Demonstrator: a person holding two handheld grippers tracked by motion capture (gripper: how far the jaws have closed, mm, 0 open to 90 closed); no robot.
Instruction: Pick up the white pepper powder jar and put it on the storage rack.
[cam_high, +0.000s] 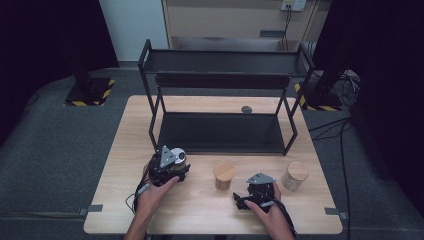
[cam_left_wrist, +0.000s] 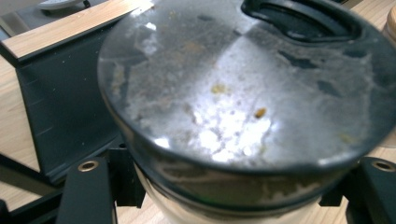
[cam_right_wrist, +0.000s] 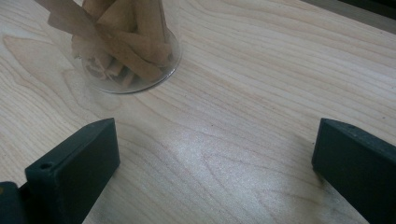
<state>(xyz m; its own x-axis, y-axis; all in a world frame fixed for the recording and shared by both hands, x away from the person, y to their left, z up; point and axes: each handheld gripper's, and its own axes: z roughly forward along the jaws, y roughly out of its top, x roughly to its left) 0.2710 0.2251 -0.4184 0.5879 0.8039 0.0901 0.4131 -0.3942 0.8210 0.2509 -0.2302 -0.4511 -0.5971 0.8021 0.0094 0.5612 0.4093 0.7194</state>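
My left gripper is shut on a jar with a smeared silver metal lid, near the front left leg of the black shelf rack. In the left gripper view the lid looms close, and the black fingers clamp the jar's body just under it. My right gripper rests low over the wooden table with its jaws wide apart and nothing between them. A glass jar of brown sticks stands ahead and to its left.
A wooden-lidded jar stands mid-table and another at the right. The two-tier rack takes up the back half of the table, with a small dark round object behind it. Bare wood lies along the front edge.
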